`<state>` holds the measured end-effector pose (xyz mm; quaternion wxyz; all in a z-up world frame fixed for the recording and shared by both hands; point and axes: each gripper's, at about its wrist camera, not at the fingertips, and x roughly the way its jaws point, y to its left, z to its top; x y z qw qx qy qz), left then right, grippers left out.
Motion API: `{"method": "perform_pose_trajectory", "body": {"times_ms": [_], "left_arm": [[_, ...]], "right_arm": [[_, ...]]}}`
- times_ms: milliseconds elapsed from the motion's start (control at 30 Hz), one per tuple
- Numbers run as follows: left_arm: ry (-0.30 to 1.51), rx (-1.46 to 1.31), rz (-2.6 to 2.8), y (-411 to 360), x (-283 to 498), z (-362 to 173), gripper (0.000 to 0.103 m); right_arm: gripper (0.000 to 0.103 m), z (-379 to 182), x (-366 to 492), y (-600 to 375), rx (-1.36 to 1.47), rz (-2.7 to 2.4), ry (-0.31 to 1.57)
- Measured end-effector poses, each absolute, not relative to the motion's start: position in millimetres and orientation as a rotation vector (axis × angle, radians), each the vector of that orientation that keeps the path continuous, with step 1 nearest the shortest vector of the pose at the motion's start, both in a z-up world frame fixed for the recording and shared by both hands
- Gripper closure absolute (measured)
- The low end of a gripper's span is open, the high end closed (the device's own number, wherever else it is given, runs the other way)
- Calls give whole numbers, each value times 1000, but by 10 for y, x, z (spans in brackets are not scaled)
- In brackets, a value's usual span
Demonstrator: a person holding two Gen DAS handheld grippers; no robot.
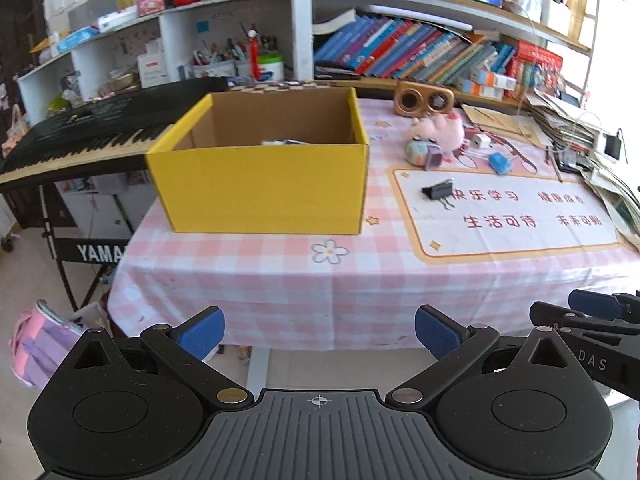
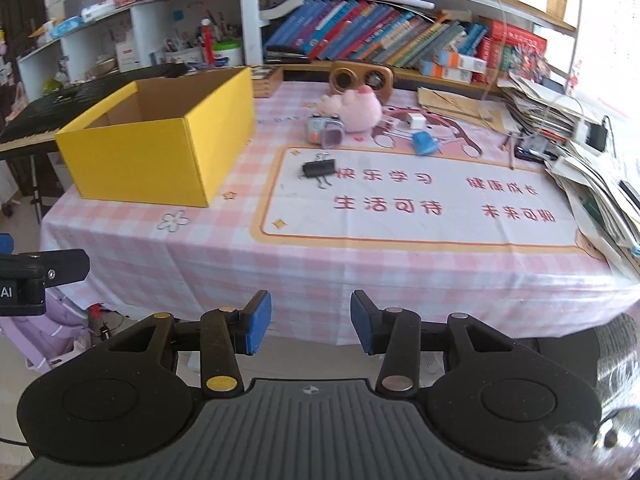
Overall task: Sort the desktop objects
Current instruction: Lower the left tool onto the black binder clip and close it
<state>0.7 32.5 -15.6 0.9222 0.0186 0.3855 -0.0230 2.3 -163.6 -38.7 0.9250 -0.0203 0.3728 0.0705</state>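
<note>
A yellow cardboard box (image 1: 260, 188) stands open on the pink checked tablecloth (image 1: 280, 280), with a few small items inside; it also shows in the right wrist view (image 2: 160, 156). A black binder clip (image 1: 438, 191) (image 2: 319, 168) lies on the white mat. Behind it are a pink plush toy (image 1: 440, 130) (image 2: 358, 110), a small purple-lidded object (image 2: 332, 136) and a blue object (image 1: 500, 163) (image 2: 425, 143). My left gripper (image 1: 319, 332) is open and empty before the table's front edge. My right gripper (image 2: 311, 322) is open and empty there too.
A black keyboard (image 1: 92, 136) stands left of the table. A wooden speaker (image 1: 424, 98) sits at the back. Stacked papers and cables (image 2: 580, 152) crowd the right edge. Shelves with books (image 1: 420, 48) rise behind. A pink backpack (image 1: 36, 344) lies on the floor.
</note>
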Motion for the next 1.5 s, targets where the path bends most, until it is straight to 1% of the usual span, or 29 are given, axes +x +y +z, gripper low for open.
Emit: {"method": "perform_pose_trajectory", "body": {"times_ms": [333,900,1200,1500], "left_arm": [[824,77,-122,-11,198,-239,1],[847,99,-213,-621,664,-324,1],[843,105,-245,-938,924,-347,1],[857,94,-209,-1226,1278,-416,1]], "right_arm": [[57,-465,96,-1940,-14,75,801],[53,-511,488,-2450,-1,7,837],[50,-521,805,-2745,14,-14,843],[47,-549,1318,-3016,0,23,848]]}}
